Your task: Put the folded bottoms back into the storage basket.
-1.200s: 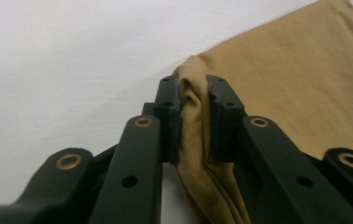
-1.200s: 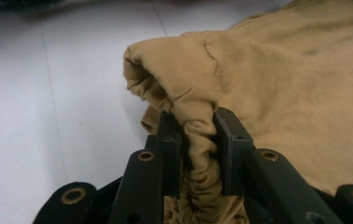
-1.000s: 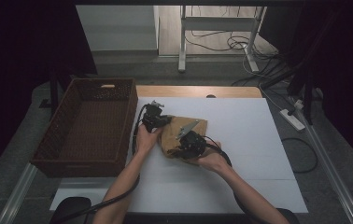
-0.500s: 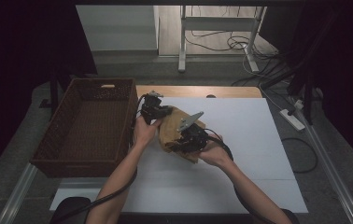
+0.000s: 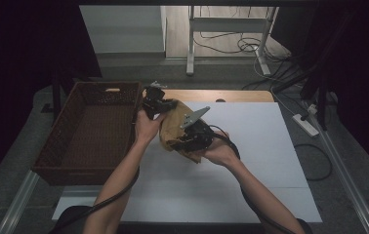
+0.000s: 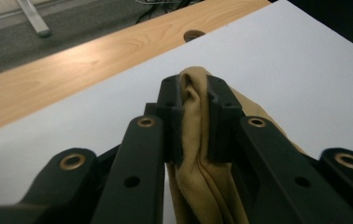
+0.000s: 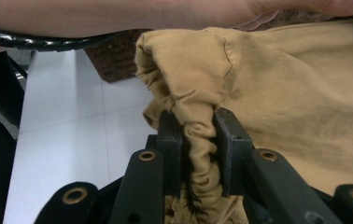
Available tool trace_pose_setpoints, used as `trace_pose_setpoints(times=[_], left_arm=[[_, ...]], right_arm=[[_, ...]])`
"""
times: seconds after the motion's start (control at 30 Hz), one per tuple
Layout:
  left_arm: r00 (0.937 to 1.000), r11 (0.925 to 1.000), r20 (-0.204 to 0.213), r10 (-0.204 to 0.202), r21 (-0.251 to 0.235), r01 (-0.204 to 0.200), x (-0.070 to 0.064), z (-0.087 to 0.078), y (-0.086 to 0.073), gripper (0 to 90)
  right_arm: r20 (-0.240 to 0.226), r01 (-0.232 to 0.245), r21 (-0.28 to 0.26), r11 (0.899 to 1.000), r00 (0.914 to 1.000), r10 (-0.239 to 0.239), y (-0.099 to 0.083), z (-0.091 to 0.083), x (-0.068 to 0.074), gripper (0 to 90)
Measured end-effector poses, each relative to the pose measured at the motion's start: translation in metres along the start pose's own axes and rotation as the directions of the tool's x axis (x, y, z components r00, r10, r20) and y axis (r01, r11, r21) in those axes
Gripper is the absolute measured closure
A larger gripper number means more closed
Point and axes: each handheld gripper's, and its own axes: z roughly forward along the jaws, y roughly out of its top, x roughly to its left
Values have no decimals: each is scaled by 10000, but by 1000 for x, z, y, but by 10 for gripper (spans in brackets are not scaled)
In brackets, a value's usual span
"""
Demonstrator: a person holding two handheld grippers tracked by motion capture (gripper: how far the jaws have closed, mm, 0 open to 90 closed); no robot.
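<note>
Cloth (image 5: 173,127) lifted toward basket (image 5: 90,127), white tbl (image 5: 270,146)

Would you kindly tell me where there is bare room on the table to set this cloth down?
The white table sheet lies bare right of and in front of the tan cloth; the brown wicker basket looks empty. It is crowded around both tools.

The table (image 5: 251,185) has a big white top. Along its far edge runs a strip of light wood (image 5: 231,95) with a small round hole (image 6: 194,35) in it. A brown woven basket (image 5: 87,131) sits at the left side of the table, just beside the white top. The basket has dark walls and a handle slot at its far end.
</note>
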Motion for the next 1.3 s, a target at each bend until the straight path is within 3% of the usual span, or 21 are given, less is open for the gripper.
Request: trace_pose_setpoints(times=[0.4, 1.3], left_arm=[[9998, 9994, -152, -120, -321, 115, 20, -33, 6, 780], [9937, 9949, -988, -537, -899, 448, 73, -105, -6, 783]], right_arm=[[-197, 325, -273, 9991, 9993, -330, 33, 7, 4, 748], [-669, 894, -787, 9929, 9932, -948, 95, 46, 15, 748]])
